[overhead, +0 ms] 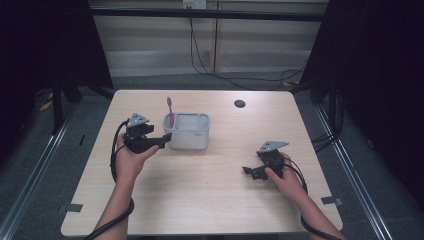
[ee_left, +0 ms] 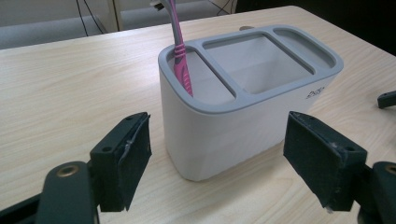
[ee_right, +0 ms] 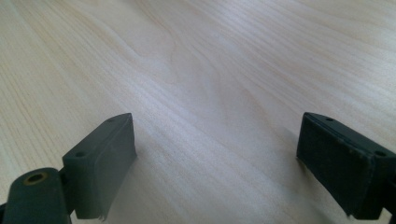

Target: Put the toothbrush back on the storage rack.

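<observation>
A white holder [overhead: 190, 135] with a grey rim and three compartments stands on the wooden table [overhead: 210, 200], left of the middle. A pink toothbrush [overhead: 170, 112] stands upright in its left end compartment. My left gripper [overhead: 161, 140] is open at the holder's left end. In the left gripper view the holder [ee_left: 243, 126] sits just ahead of the left gripper [ee_left: 219, 140], whose jaws are spread wide with the pads apart from the wall, and the toothbrush [ee_left: 182, 65] leans in the nearest compartment. My right gripper [overhead: 251, 172] rests low at the front right. Its jaws [ee_right: 215, 154] are open over bare wood.
A dark round hole [overhead: 239, 103] lies in the tabletop behind the holder to the right. Black cables [overhead: 220, 75] trail across the floor behind the table. A tip of the right gripper [ee_left: 386, 99] shows at the right edge of the left gripper view.
</observation>
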`<state>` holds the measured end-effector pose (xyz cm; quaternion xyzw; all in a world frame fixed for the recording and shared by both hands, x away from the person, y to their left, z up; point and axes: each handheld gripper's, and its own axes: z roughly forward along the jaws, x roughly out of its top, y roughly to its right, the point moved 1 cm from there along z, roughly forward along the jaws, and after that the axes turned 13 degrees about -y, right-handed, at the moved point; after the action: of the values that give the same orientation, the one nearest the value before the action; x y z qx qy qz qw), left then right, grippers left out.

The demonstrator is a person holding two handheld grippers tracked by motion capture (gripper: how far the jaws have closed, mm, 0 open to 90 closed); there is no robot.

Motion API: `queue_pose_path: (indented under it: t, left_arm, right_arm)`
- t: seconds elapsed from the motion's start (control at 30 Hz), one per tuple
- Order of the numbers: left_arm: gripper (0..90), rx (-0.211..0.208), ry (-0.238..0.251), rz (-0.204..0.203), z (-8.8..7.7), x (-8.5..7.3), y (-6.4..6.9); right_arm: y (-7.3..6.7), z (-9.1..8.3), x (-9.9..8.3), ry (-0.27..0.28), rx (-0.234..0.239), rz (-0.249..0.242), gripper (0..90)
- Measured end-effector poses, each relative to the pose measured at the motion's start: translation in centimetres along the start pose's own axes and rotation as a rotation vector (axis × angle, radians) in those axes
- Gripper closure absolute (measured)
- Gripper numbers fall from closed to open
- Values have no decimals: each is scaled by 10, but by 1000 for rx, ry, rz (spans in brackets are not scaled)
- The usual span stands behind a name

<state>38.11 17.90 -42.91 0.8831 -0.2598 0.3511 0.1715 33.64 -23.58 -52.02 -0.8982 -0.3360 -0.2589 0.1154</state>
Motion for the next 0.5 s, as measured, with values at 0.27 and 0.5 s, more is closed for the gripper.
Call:
queue_pose_path:
  t: [0.27,0.5]
  left_arm:
    - [229,-6,-6,8,1,-9,0]
    - [229,-11,-7,14,1,-16,0]
  right_arm:
    - [0,0,0,0,0,0,110]
    - [0,0,0,2,1,0,111]
